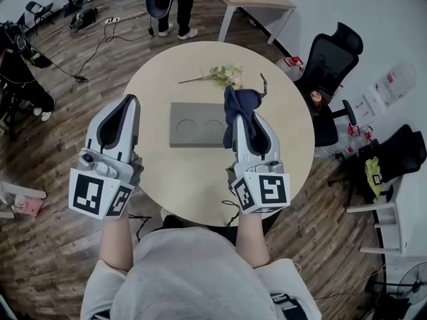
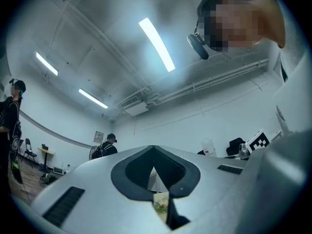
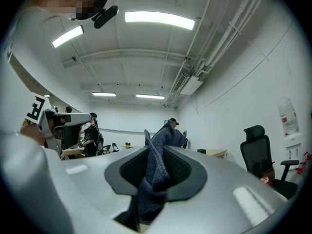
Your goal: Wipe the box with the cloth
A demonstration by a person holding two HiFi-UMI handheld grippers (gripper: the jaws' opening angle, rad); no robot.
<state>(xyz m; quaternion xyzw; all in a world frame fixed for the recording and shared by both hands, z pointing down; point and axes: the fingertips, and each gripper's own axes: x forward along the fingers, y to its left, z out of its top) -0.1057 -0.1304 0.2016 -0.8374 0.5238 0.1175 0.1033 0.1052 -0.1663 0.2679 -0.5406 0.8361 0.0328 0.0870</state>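
Observation:
A flat grey box (image 1: pixel 195 125) with two round recesses lies in the middle of the round table (image 1: pixel 180 179). My right gripper (image 1: pixel 245 116) is held over the box's right end, tilted upward, and is shut on a dark blue cloth (image 1: pixel 240 105). In the right gripper view the cloth (image 3: pixel 155 179) is pinched between the jaws and sticks up past the right gripper (image 3: pixel 156 152). My left gripper (image 1: pixel 131 100) hovers left of the box at the table's edge. The left gripper (image 2: pixel 154 154) also points upward, shut with nothing in it.
A sprig of pale flowers (image 1: pixel 223 76) lies on the table beyond the box. A black office chair (image 1: pixel 331 64) stands at the right, and a wooden desk (image 1: pixel 257 0) and a standing person (image 1: pixel 179 5) are at the back. Cables cross the floor at the left.

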